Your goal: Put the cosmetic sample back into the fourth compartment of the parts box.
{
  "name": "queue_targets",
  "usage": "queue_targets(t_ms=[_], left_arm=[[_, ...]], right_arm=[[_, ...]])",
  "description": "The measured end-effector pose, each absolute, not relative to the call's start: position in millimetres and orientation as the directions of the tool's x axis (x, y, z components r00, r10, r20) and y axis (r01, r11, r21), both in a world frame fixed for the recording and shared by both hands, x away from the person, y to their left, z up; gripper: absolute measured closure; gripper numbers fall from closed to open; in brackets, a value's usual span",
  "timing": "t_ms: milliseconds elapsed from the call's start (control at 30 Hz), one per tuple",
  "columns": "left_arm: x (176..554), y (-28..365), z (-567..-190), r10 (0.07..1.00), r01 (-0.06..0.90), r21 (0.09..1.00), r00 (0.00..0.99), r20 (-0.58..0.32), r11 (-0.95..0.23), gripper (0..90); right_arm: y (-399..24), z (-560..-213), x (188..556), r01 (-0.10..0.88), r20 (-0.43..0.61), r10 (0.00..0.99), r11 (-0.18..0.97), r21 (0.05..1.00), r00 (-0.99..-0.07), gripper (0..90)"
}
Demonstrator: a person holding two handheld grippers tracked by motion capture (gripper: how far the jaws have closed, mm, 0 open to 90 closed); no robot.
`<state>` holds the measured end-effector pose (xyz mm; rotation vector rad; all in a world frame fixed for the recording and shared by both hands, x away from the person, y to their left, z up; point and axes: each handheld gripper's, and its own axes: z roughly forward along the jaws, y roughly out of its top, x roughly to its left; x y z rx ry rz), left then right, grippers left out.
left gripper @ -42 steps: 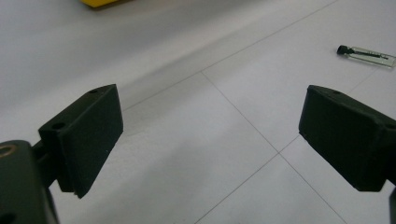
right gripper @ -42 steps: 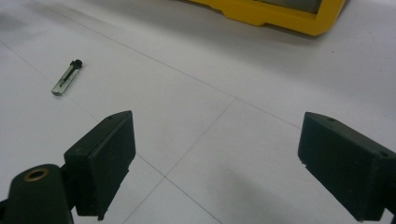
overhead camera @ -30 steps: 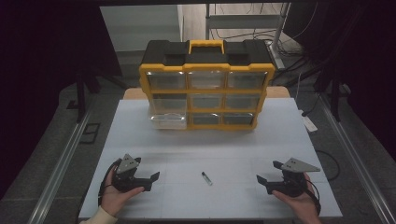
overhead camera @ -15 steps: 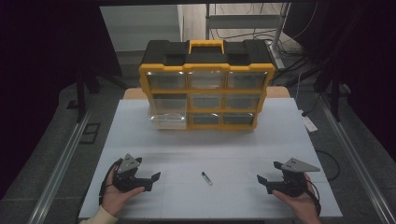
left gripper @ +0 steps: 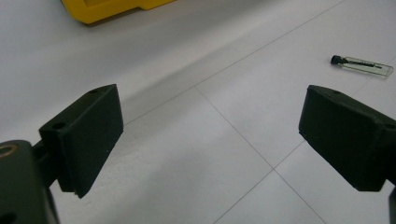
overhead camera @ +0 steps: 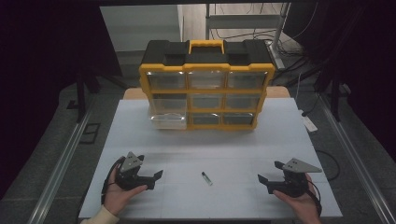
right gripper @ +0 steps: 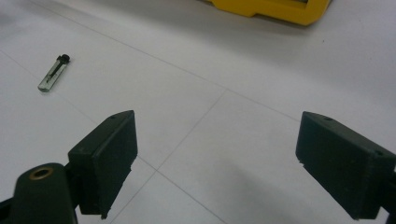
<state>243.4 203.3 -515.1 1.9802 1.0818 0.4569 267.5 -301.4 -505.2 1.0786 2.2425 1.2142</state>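
Observation:
A small clear vial with a black cap [overhead camera: 207, 178] lies on the white table [overhead camera: 233, 144], near the front edge and midway between my two grippers. My left gripper [overhead camera: 155, 180] rests in a hand at the front left, open and pointing right toward the vial. My right gripper [overhead camera: 265, 184] rests in the other hand at the front right, open and pointing left. In the left gripper view the jaws [left gripper: 212, 140] stand wide apart with the vial [left gripper: 362, 66] beyond them at upper right. In the right gripper view the open jaws [right gripper: 224, 163] frame bare table, the vial [right gripper: 53, 73] at upper left.
A yellow and black drawer organiser [overhead camera: 208, 84] with clear drawers stands at the back of the table. Its bottom-left drawer [overhead camera: 168, 120] sticks out a little. A white power strip [overhead camera: 308, 123] lies off the table's right edge.

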Motion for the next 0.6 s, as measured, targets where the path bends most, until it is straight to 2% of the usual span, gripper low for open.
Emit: queue_targets(t_ms=[333, 600], left_arm=[[244, 194, -503, 0.813, 0.505, 0.807, 0.58, -0.055, -0.306, 7.6], [248, 178, -492, 0.793, 0.523, 0.785, 0.606, -0.069, -0.331, 7.9]], right_arm=[[-301, -504, 268, 0.45, 0.038, 0.771, 0.33, 0.83, -0.636, 13.4], [-302, -505, 267, 0.456, 0.032, 0.778, 0.334, 0.825, -0.628, 13.5]])
